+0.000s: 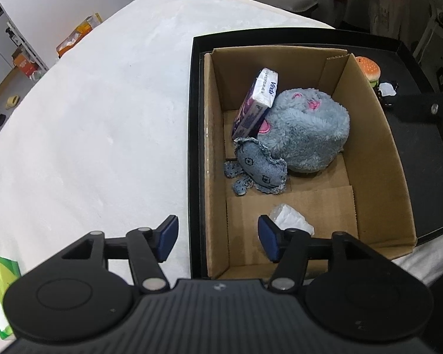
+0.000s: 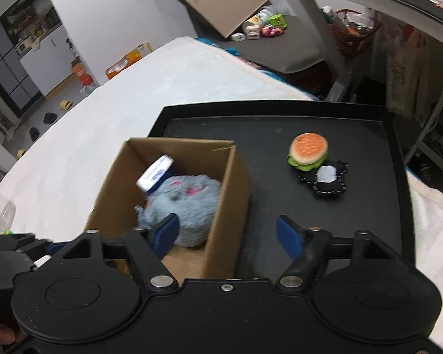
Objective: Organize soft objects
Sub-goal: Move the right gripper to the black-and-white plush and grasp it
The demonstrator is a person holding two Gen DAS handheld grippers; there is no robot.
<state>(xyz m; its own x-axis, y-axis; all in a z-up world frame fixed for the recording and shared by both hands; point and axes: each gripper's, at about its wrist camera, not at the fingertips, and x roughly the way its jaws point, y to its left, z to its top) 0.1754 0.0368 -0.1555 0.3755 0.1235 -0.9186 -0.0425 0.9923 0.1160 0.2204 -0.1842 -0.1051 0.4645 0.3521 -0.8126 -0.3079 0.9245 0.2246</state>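
Burger toy [image 2: 308,153] waits on the black tray [image 2: 369,221], outside the cardboard box [image 2: 236,194].

From the left wrist, the left gripper [image 1: 218,242] hangs spread wide and empty over the box's near edge; the burger toy [image 1: 369,69] peeks out past the box wall at 1 o'clock. From the right wrist, the right gripper [image 2: 226,234] is also spread and empty, with the burger at 1 o'clock, touching a small black toy [image 2: 327,181]. I think the right one is nearer.

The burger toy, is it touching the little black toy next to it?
Touching. In the right wrist view the burger toy sits against the little black toy, no gap showing.
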